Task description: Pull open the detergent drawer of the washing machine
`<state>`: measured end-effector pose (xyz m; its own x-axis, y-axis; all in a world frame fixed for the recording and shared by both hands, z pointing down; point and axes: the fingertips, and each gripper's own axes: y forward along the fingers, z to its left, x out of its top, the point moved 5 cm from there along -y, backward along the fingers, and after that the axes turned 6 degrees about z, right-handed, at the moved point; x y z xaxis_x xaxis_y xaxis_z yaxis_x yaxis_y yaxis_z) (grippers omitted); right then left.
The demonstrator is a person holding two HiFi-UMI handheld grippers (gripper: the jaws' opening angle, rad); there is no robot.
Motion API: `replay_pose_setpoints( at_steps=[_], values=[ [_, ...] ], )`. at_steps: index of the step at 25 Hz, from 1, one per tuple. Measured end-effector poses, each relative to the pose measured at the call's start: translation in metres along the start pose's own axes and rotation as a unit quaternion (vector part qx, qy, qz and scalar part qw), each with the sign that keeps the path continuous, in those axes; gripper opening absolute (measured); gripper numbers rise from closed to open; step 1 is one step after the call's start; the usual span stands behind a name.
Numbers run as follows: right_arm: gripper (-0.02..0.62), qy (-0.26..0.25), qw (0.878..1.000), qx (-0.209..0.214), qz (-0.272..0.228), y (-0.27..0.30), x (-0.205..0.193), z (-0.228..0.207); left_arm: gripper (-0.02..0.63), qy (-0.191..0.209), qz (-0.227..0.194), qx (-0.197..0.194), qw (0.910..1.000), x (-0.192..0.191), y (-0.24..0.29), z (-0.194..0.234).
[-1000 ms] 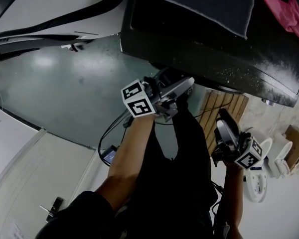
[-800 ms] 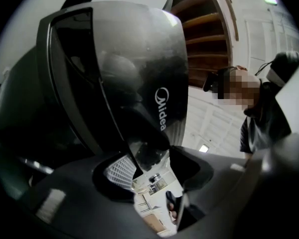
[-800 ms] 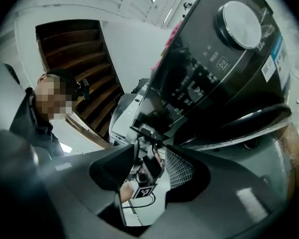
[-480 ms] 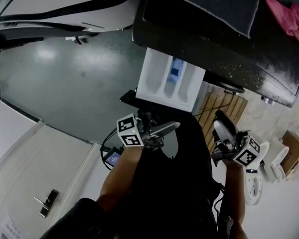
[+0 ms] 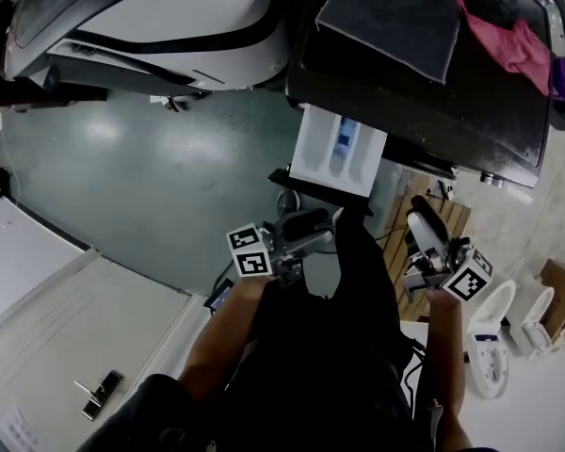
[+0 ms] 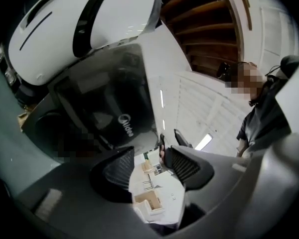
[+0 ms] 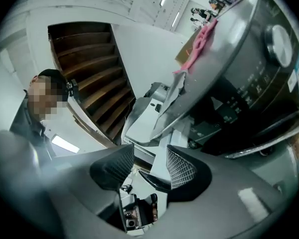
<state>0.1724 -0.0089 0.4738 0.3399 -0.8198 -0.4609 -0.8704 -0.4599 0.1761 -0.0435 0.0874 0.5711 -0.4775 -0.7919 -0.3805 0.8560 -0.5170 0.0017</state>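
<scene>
The white detergent drawer (image 5: 337, 149) sticks out of the front of the dark washing machine (image 5: 433, 92), its compartments showing from above. My left gripper (image 5: 313, 231) hangs below and in front of the drawer, apart from it, pointing level. In the left gripper view its pads (image 6: 182, 164) stand a little apart with nothing between them, facing the dark machine front (image 6: 124, 126). My right gripper (image 5: 422, 238) floats to the right of the drawer, open and empty, and its own view looks along the machine's control panel (image 7: 249, 91).
A grey towel (image 5: 395, 12) and a pink cloth (image 5: 508, 40) lie on the washer's top. A white machine (image 5: 169, 17) stands to its left. A wooden pallet (image 5: 424, 217) lies under the washer, white ceramic fixtures (image 5: 494, 337) sit at right, and the green-grey floor (image 5: 122, 177) spreads left.
The drawer has come out of the machine. My left gripper, first at the machine's front, has let go and drawn back toward the person. The right gripper has risen a little.
</scene>
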Motion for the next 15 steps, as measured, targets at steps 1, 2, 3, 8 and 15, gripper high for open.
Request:
replay_pose_setpoints(
  at_steps=[1,2,3,8,15],
  values=[
    [0.19,-0.01,1.0,0.004,-0.006,0.0,0.006,0.009,0.28,0.012,0.008,-0.002,0.9999,0.007,-0.003,-0.007],
    [0.19,-0.02,1.0,0.008,-0.013,0.0,0.012,0.018,0.282,0.025,0.015,-0.005,0.9996,0.015,-0.006,-0.015],
    [0.19,-0.03,0.999,0.012,-0.02,0.0,0.018,0.028,0.282,0.039,0.022,-0.008,0.999,0.022,-0.01,-0.023],
    [0.19,-0.093,0.994,0.038,-0.041,0.003,0.044,0.078,0.282,0.124,0.075,-0.025,0.9891,0.055,-0.02,-0.065],
    [0.19,-0.187,0.98,0.063,-0.039,0.014,0.07,0.147,0.282,0.238,0.117,-0.038,0.9636,0.092,-0.035,-0.123]
  ],
)
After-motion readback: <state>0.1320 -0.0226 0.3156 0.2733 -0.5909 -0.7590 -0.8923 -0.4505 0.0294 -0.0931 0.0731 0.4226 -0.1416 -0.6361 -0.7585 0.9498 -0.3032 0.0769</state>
